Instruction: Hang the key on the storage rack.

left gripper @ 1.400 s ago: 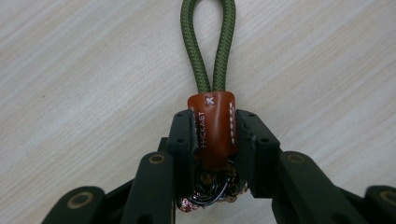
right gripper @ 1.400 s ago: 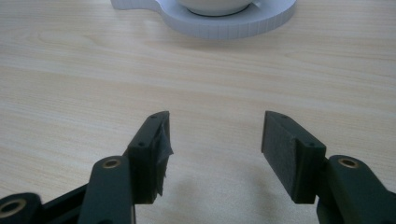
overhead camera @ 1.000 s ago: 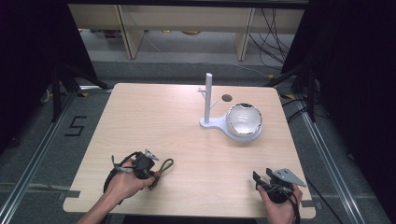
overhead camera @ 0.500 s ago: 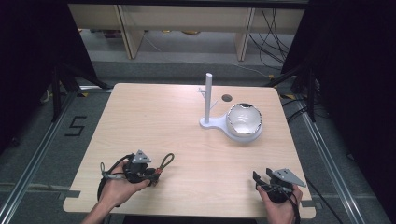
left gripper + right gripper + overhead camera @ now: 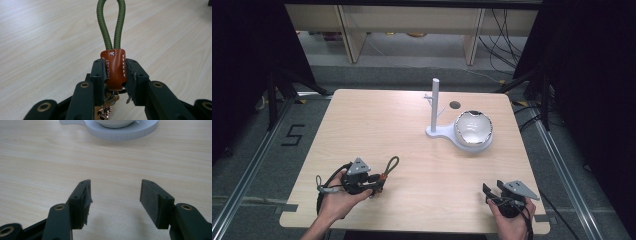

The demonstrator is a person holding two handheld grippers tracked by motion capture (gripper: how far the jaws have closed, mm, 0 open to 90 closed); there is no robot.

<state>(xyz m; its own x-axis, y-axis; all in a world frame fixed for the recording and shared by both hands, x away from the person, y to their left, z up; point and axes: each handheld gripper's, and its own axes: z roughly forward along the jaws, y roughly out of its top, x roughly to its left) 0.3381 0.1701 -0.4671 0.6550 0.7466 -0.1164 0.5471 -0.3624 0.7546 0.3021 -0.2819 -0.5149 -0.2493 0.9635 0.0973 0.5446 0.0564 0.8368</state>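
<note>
My left gripper [image 5: 113, 69] is shut on the orange-brown leather tab [image 5: 115, 65] of a key fob, whose green cord loop [image 5: 111, 25] sticks out ahead over the wooden table. A metal ring hangs under the tab between the jaws. From above, the left gripper [image 5: 379, 181] sits near the front left of the table with the cord loop [image 5: 391, 165] pointing away from the person. My right gripper [image 5: 490, 192] rests at the front right, and its jaws [image 5: 115, 192] stand open with nothing between them.
A white stand [image 5: 437, 132] with an upright post [image 5: 435, 100] and small side hooks stands at the back right of the table [image 5: 377, 115]. A shiny bowl [image 5: 473, 127] sits on its round base. A dark round hole [image 5: 455, 105] lies behind it.
The left hand has turned a little, so the cord loop now points more toward the far side of the table. The right gripper has not moved.
</note>
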